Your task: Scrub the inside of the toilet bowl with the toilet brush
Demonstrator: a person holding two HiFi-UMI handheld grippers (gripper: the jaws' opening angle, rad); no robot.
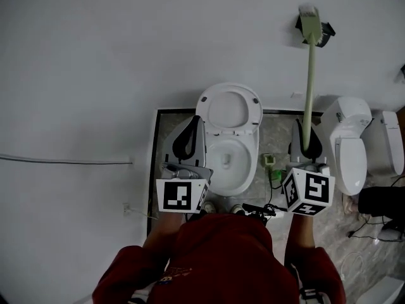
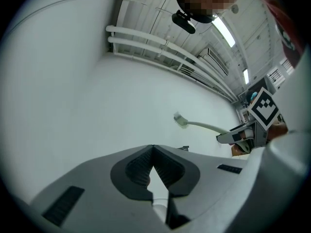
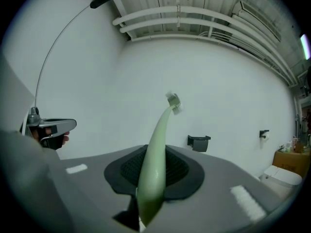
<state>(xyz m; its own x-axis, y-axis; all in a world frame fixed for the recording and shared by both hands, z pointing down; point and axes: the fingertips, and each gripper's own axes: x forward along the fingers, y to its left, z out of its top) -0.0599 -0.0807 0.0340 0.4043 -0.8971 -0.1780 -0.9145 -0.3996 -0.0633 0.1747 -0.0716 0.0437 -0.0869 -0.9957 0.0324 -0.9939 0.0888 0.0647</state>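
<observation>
**Brush clamped, up off the bowl**

Right gripper [image 3: 153,153] is clenched on the handle of the pale green plastic toilet brush [image 1: 310,75], whose small whitish head [image 1: 308,9] points at the white wall [image 1: 95,62]. Left gripper [image 2: 153,148] is closed and empty. The white ceramic toilet [image 1: 252,163], lid up, sits between them.
</observation>
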